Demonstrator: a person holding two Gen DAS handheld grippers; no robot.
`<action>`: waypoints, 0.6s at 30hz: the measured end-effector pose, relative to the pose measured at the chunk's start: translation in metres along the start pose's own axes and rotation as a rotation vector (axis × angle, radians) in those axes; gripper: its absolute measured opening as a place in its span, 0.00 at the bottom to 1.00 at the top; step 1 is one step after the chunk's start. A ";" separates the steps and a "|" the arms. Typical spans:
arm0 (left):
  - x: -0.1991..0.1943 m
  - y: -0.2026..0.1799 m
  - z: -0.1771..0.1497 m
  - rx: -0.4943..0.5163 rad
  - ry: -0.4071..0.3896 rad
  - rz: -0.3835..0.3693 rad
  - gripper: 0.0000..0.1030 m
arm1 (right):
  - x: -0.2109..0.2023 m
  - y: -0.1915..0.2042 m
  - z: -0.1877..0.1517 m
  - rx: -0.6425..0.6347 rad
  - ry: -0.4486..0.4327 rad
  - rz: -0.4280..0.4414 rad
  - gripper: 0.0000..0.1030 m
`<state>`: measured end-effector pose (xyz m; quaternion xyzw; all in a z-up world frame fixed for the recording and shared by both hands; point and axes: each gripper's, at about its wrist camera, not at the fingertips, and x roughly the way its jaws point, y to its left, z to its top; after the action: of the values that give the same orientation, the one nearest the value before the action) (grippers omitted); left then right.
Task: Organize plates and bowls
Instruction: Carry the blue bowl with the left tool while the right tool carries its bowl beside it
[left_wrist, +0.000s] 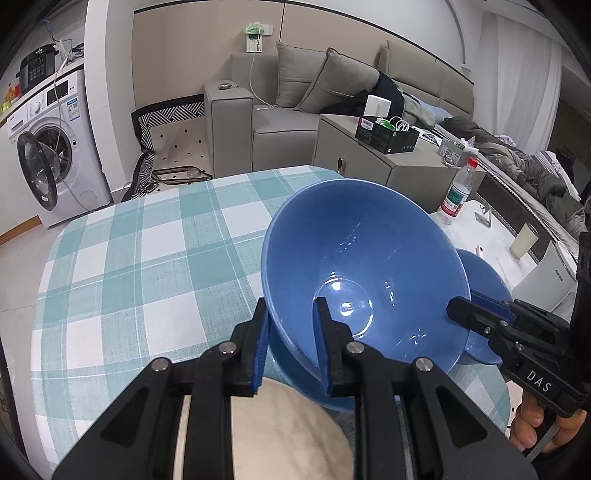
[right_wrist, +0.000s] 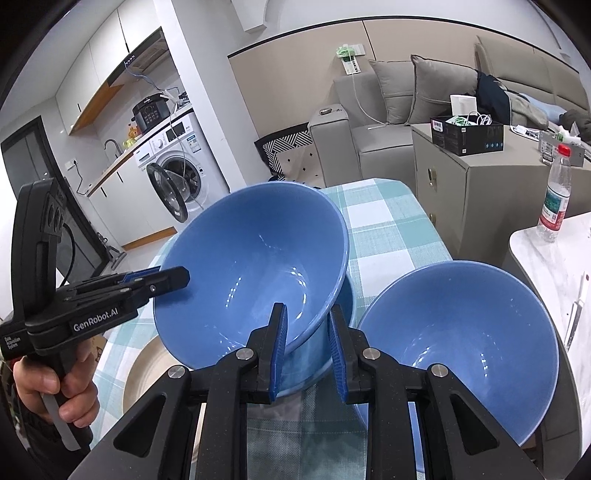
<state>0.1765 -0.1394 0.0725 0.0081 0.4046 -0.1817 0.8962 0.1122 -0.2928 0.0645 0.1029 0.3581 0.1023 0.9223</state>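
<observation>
At centre frame: you have the big blue bowl (left_wrist: 354, 273) tilted, its mouth facing you, lifted over a second blue bowl (right_wrist: 332, 332) of which only the outer wall shows beneath it.
Left gripper (left_wrist: 291, 332): jaws narrow, pinching the big bowl's near rim, one finger outside the wall and one inside.
Right gripper (right_wrist: 306, 339): jaws narrow, clamped on the same bowl's rim at the lower right of its mouth; in the left wrist view it enters from the right edge.
Third bowl: a smaller-looking blue bowl (right_wrist: 461, 343) sits at the lower right of the right wrist view, just beside the pair, mouth up.
Plate: a beige plate (left_wrist: 295, 432) lies on the checked tabletop (left_wrist: 147, 240) under your left gripper, at the bottom of the frame.
Key relation: the bowl underneath lies straight below the held one, so the move looks like a level-out and a drop straight down to nest them.
Nearer hand: both share the load; neither is free for the third bowl.
Risk: rim may catch if lowered tilted.
</observation>
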 end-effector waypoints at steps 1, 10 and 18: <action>0.001 0.001 -0.001 -0.001 0.003 0.002 0.19 | 0.000 0.000 0.000 -0.001 0.001 0.001 0.22; 0.008 0.005 -0.008 -0.009 0.032 0.018 0.19 | 0.008 0.002 -0.001 -0.020 0.033 0.006 0.22; 0.014 0.005 -0.013 0.009 0.058 0.049 0.19 | 0.019 0.006 -0.005 -0.040 0.065 -0.012 0.22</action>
<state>0.1771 -0.1377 0.0526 0.0273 0.4294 -0.1615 0.8881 0.1220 -0.2817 0.0506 0.0790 0.3862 0.1071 0.9128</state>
